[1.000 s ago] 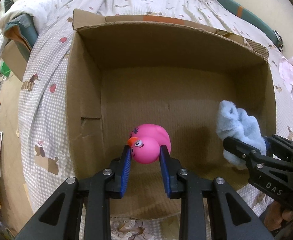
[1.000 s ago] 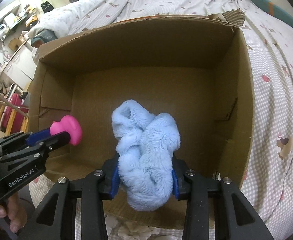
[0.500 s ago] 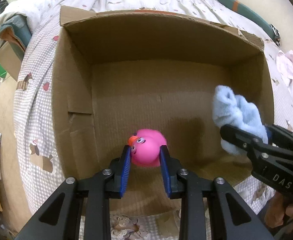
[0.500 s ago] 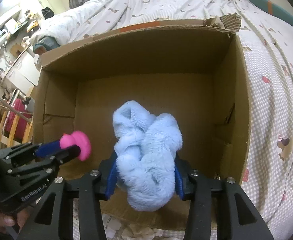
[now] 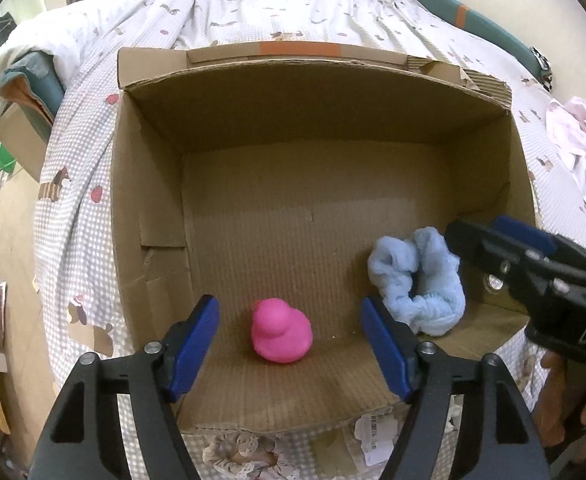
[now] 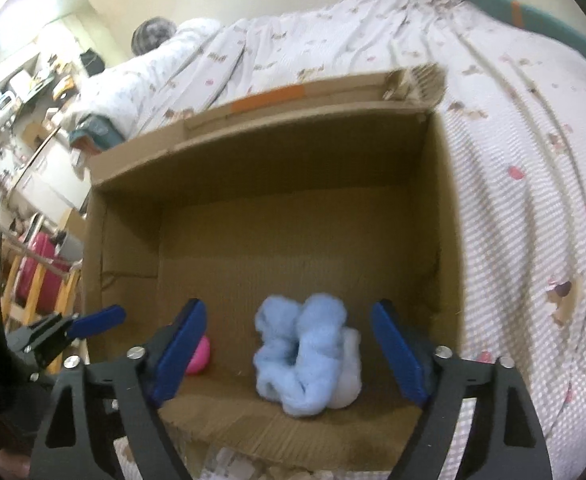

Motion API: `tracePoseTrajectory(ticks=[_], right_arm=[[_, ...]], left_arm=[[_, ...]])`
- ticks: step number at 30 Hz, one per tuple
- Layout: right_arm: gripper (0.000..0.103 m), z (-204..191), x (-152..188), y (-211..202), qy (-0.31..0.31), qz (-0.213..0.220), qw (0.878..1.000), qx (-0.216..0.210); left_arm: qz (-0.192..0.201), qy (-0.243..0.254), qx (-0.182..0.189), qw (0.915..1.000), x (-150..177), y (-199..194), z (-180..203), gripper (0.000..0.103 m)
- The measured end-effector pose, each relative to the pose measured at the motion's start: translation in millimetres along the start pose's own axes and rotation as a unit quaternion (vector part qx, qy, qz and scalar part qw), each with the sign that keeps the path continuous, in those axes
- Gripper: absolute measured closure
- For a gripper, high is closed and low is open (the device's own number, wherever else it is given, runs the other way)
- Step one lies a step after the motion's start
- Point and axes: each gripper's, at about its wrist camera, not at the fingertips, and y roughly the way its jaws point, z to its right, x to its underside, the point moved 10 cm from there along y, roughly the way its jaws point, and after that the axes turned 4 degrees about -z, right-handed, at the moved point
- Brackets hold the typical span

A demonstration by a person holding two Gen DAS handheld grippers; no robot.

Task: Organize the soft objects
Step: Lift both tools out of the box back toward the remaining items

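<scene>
Left wrist view, left to right. Checked bedsheet [image 5: 77,184] with small cartoon prints draped down the left edge of the frame, over the bed. Open cardboard box [image 5: 149,200] filling the centre, standing on that bed, flaps folded out at the top. Left gripper [image 5: 291,346] at lower centre, jaws opening, blue pads [image 5: 191,346] spread wide with nothing pressed between them. Pink rubber duck [image 5: 281,334] sitting free on the box floor in the gap between those pads, touching neither, near the front wall. Light blue fuzzy cloth [image 5: 417,286] bunched on the box floor to the right of the duck, just beside the right-hand pad. Right gripper [image 5: 501,236] entering from the right edge of the frame over the box's right corner, a hand [image 5: 565,396] below it. Pale pink fabric [image 5: 581,152] crumpled on the bed at far right.

Right wrist view, somewhat blurred. Left gripper [image 6: 93,322] at lower left. Sliver of the duck [image 6: 201,356] behind the left pad. Right gripper [image 6: 293,356] jaws opening, gripping nothing; the cloth [image 6: 309,352] loose between them, seemingly clear of both pads, on the box [image 6: 429,216] floor.
</scene>
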Motion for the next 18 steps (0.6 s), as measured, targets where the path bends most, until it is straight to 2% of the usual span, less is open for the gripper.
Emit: tracePoseTrajectory(ticks=[7, 18], right_arm=[[0.009, 4, 0, 0, 0.002, -0.006, 1.000, 0.006], [0.009, -4, 2, -18, -0.020, 0.013, 0.999, 0.022]], left_arm=[[0.009, 0.004, -0.014, 0.9999, 2, -6, 2, 0.032], [0.048, -0.030, -0.040, 0.9976, 8, -42, -28, 0.032]])
